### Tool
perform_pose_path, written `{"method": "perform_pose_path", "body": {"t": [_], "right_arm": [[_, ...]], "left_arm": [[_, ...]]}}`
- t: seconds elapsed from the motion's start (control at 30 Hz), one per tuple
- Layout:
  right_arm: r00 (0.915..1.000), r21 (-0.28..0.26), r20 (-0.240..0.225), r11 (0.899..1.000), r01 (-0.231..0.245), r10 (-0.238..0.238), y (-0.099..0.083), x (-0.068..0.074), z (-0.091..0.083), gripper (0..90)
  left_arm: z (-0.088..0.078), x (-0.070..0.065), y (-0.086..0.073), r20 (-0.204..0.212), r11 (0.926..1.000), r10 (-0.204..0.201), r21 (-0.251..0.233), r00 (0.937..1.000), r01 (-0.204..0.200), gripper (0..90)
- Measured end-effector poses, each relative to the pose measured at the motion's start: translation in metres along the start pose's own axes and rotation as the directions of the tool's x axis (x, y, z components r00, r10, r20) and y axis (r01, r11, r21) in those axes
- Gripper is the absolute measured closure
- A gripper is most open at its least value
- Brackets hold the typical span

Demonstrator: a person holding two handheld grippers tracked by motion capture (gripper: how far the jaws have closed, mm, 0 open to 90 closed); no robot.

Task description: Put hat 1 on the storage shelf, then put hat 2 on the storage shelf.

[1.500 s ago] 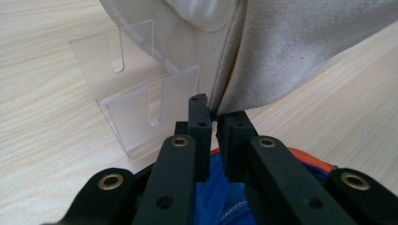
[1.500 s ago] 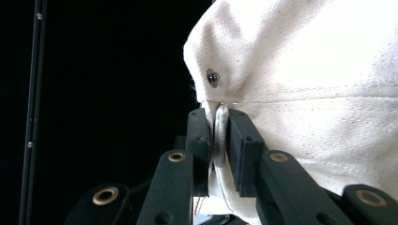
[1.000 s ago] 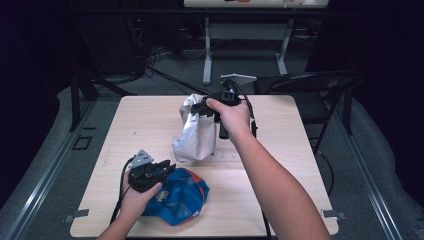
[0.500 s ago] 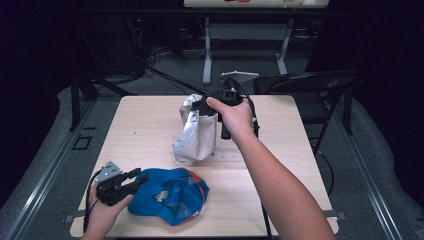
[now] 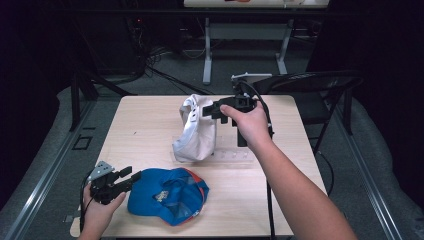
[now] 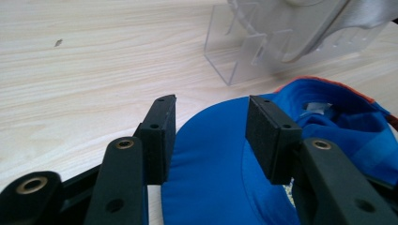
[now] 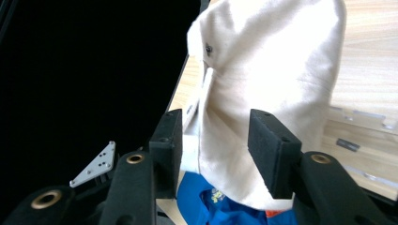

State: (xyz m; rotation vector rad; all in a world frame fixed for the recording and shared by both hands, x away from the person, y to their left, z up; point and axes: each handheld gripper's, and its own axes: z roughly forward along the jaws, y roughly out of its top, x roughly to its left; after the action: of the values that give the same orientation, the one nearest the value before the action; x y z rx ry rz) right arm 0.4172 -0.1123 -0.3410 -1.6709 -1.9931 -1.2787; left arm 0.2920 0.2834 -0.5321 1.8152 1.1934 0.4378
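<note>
A white cap (image 5: 196, 131) hangs upright on a clear acrylic stand (image 5: 235, 156) at the table's middle. My right gripper (image 5: 212, 107) is at the cap's top right. Its jaws have just been opening, and the white cap (image 7: 267, 61) stands between the pads without being pressed. A blue cap (image 5: 167, 195) lies inside-up near the front edge. My left gripper (image 5: 131, 175) is at its left side. Its jaws have also just been opening. They straddle the brim of the blue cap (image 6: 211, 178), with a gap on both sides.
The light wooden table (image 5: 145, 120) has bare surface at the left and far right. A black folding chair (image 5: 320, 85) stands beyond its back right corner. Cables and the legs of another table (image 5: 245, 40) lie on the floor behind.
My left hand slid left from over the blue cap to its left edge and its jaws spread. The right jaws opened off the white cap and the hand drew back slightly.
</note>
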Motion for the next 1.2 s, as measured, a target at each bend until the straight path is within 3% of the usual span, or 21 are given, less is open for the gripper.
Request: {"method": "perform_pose_path", "body": {"t": [0.23,0.37,0.57,0.93,1.07,1.2], "right_arm": [[0.9998,-0.054,0.016,0.999,0.008,-0.007,-0.02,-0.007,-0.019,55.5],[0.9997,-0.052,0.021,0.998,0.017,-0.016,-0.028,-0.01,-0.025,56.7],[0.9982,-0.044,0.038,0.998,0.048,-0.047,-0.055,-0.023,-0.03,57.2],[0.999,-0.056,0.029,0.998,0.036,-0.035,-0.101,-0.051,-0.027,59.2],[0.9991,-0.046,0.018,0.998,0.038,-0.037,-0.12,-0.058,-0.021,60.7],[0.9981,-0.022,0.04,0.999,0.049,-0.048,-0.139,-0.066,-0.007,61.1]], "left_arm": [[0.002,0.001,-0.001,-0.021,1.0,0.002,0.004,0.9998,-0.002,51.5],[0.002,0.001,-0.002,-0.027,0.9999,0.007,0.012,0.9996,-0.007,51.5],[0.002,0.004,-0.002,-0.029,0.9994,0.001,0.036,0.9996,0.0,54.3],[0.008,0.003,-0.004,-0.034,0.999,0.014,0.042,0.9993,-0.012,54.3],[0.008,0.003,-0.004,-0.033,0.9991,0.014,0.041,0.9994,-0.012,54.1],[0.009,0.004,-0.005,-0.033,0.9988,0.016,0.047,0.9993,-0.014,54.0]]}}
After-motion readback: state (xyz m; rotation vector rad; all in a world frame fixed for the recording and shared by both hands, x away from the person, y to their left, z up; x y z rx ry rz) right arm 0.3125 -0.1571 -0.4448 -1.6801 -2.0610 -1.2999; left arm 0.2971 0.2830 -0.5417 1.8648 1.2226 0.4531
